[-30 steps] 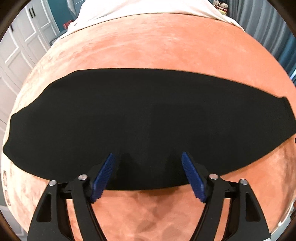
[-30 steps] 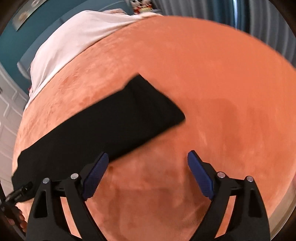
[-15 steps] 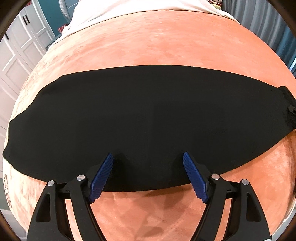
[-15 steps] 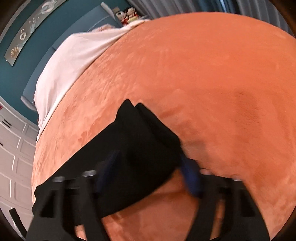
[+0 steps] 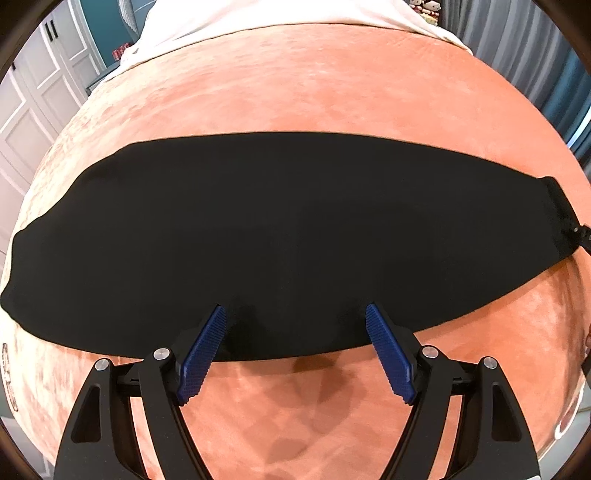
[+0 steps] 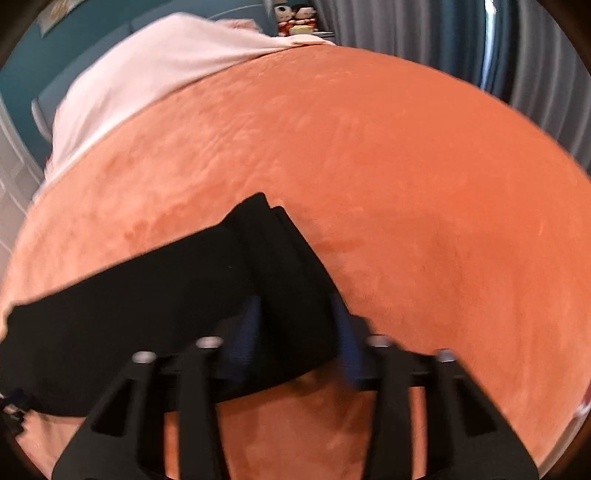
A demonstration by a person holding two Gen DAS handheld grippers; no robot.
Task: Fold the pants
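Black pants [image 5: 295, 229] lie in a long flat band across the orange bed cover [image 5: 295, 81]. My left gripper [image 5: 294, 325] stands open over the middle of their near edge, its blue pads [image 5: 201, 354] set wide apart with flat cloth between them. In the right wrist view the pants [image 6: 147, 314] run off to the left. My right gripper [image 6: 295, 321] is at their right end with its jaws closing. A raised bunch of black cloth sits between its blurred pads [image 6: 245, 332], which press on it.
White bedding [image 6: 147, 66] covers the far end of the bed, with small dolls [image 6: 295, 22] behind it. Grey curtains [image 6: 480, 44] hang at the right and white cupboard doors [image 5: 33, 110] stand at the left. Bare orange cover [image 6: 424, 184] stretches beyond the pants.
My right gripper moved from the bare cover onto the pants' right end, and its jaws went from wide open to closed on the cloth. The left gripper stayed open in place.
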